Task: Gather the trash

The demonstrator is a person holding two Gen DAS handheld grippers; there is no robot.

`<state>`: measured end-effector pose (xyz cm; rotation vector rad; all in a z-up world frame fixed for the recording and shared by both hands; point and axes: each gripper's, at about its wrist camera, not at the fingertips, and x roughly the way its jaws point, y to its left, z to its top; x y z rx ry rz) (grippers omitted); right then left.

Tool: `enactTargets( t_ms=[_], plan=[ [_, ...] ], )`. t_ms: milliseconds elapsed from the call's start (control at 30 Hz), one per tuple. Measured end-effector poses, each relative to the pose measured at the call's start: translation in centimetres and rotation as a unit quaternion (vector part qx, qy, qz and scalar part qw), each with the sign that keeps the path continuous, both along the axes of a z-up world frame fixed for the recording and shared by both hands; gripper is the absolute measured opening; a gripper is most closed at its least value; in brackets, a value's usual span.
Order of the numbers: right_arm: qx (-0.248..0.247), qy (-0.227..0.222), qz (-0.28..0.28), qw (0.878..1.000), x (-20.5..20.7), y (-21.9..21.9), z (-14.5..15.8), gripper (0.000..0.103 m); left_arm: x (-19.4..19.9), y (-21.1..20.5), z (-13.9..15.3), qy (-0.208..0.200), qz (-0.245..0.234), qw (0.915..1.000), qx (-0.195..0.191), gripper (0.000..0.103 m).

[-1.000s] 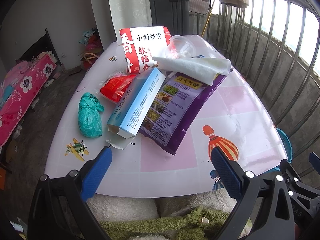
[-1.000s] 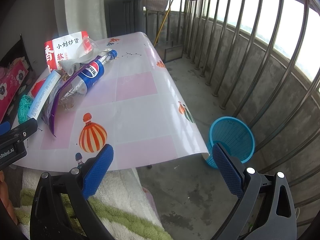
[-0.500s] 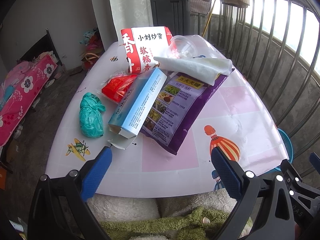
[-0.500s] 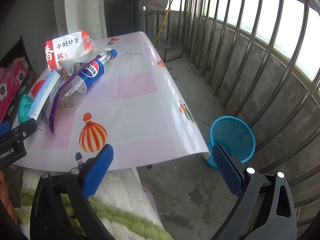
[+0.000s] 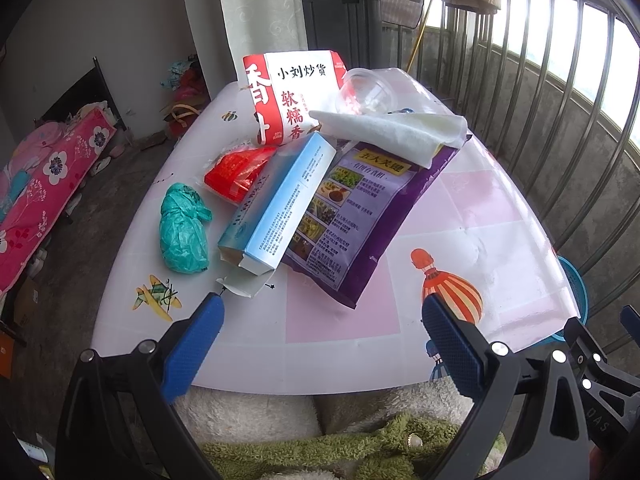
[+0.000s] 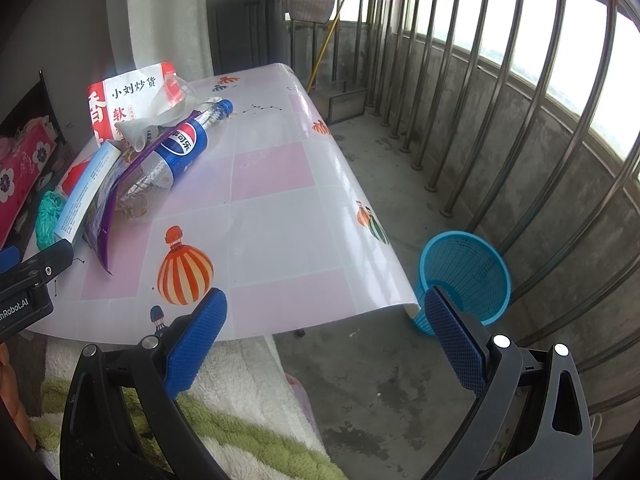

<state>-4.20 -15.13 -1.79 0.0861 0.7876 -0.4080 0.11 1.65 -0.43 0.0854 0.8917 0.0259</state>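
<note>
Both grippers wide open, holding nothing; collecting not yet begun.
Left gripper (image 5: 322, 320) faces the blue carton (image 5: 280, 204) (nearest); next, grasp it for the basket (image 6: 464, 276) beside the right gripper (image 6: 326, 320).

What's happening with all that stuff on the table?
A person is about to tidy up trash, holding a two-finger gripper in each hand. Both the left gripper and the right gripper are open and hold nothing. The trash sits in a heap on the table: a blue box lying on a purple packet, a cola bottle, a red and white bag and a green plastic bundle. A blue bin stands on the floor by the table, with nothing visible inside.
</note>
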Motion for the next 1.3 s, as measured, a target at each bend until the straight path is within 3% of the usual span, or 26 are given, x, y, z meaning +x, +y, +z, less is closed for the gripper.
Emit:
enactTargets(
  t_ms=[233, 433, 600, 733, 867, 1000, 1133, 1300],
  plan=[
    [0.002, -0.009, 0.006, 1.0, 0.8, 0.0, 0.2, 0.095, 0.1, 0.8, 0.1, -0.011, 0.011, 0.9999, -0.005, 0.097],
    [0.001, -0.055, 0.038, 0.998, 3.0, 1.3, 2.4, 0.095, 0.7, 3.7, 0.9, -0.033, 0.038, 0.9986, -0.014, 0.097],
    [0.023, -0.134, 0.117, 0.984, 5.3, 3.8, 5.0, 0.095, 1.6, 7.4, 1.5, -0.053, 0.058, 0.9967, -0.02, 0.097],
    [0.063, -0.159, 0.185, 0.968, 7.5, 6.3, 6.5, 0.095, 2.2, 10.7, 1.5, -0.079, 0.052, 0.9951, -0.028, 0.097],
    [0.123, -0.119, 0.251, 0.953, 10.7, 9.6, 6.0, 0.095, 2.6, 14.1, 0.8, -0.099, 0.033, 0.9909, -0.085, 0.097],
    [0.174, -0.059, 0.284, 0.941, 13.6, 12.2, 4.3, 0.079, 4.0, 16.4, -0.3, -0.085, 0.038, 0.99, -0.106, 0.097],
    [0.215, -0.003, 0.286, 0.934, 16.0, 13.5, 2.5, 0.07, 5.6, 17.7, -1.7, -0.065, 0.039, 0.9897, -0.121, 0.097],
    [0.245, 0.041, 0.263, 0.932, 17.0, 13.8, 1.4, 0.07, 7.4, 19.7, -3.9, -0.053, 0.038, 0.9797, -0.189, 0.097]
  ],
)
